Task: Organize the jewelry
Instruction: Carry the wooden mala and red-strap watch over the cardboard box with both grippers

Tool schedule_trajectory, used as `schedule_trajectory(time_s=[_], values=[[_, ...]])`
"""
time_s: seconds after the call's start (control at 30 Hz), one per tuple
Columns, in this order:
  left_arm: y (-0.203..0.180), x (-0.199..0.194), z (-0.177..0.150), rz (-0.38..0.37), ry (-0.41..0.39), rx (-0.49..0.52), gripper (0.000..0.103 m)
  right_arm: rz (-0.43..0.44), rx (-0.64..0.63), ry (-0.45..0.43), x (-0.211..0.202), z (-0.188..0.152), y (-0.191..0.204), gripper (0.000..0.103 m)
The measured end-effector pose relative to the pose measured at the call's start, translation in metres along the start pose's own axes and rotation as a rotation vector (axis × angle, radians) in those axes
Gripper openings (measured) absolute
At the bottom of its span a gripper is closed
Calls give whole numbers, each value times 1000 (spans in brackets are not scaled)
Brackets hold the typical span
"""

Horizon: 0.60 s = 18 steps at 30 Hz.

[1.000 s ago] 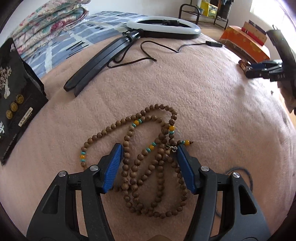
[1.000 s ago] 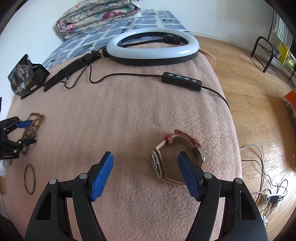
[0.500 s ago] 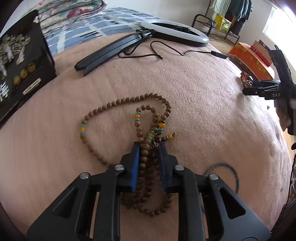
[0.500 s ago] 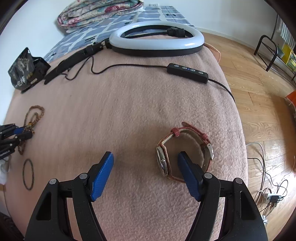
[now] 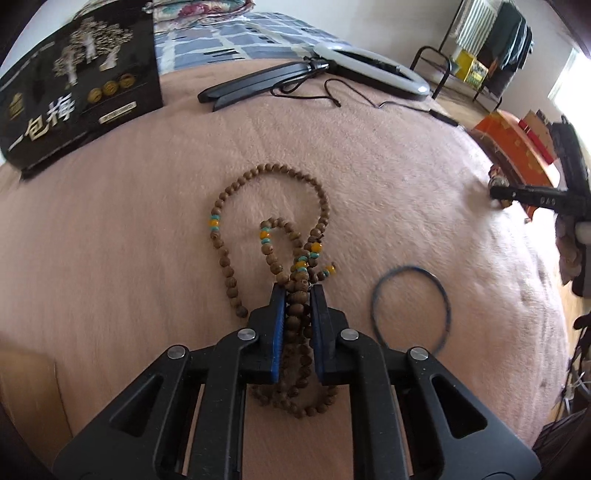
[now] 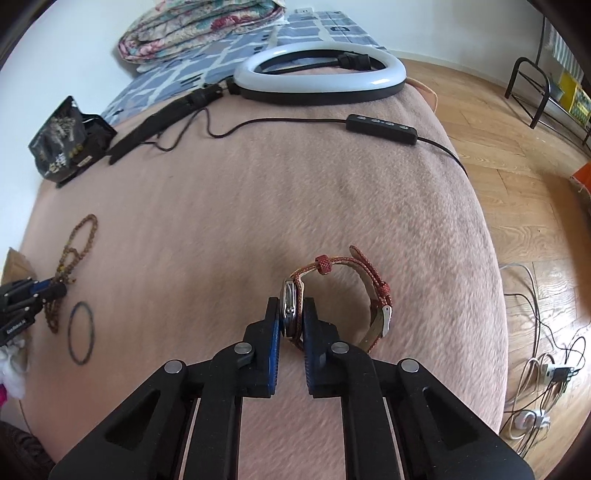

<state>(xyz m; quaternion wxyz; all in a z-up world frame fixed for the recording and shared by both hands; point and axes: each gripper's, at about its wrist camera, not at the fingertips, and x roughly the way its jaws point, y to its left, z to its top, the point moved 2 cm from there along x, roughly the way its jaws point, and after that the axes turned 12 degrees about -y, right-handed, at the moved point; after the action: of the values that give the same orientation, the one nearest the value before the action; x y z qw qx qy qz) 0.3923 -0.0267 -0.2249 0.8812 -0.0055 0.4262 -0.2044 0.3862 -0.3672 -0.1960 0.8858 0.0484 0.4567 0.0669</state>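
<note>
Bead necklace (image 5: 269, 236): strands between left gripper (image 5: 297, 295) pads hidden. Watch (image 6: 334, 295): dial edge-on, face unreadable, case partly covered by right gripper (image 6: 291, 314). Black bag (image 5: 74, 92) cut by frame edge. Far right of left view motion-blurred.

A home bedroom: a bed under a pink fleece blanket (image 6: 295, 206), with a folded floral quilt (image 6: 199, 29) on a blue patterned sheet (image 6: 229, 55) far ahead of the fingers, and wooden flooring (image 6: 524, 155) to their right.
</note>
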Motion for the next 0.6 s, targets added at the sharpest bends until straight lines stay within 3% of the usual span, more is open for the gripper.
schedule_trajectory(time_s=[0.6], values=[[7,-130,4,-116,-168,-165,11,112,-39,-85,-78,-10,73,9]])
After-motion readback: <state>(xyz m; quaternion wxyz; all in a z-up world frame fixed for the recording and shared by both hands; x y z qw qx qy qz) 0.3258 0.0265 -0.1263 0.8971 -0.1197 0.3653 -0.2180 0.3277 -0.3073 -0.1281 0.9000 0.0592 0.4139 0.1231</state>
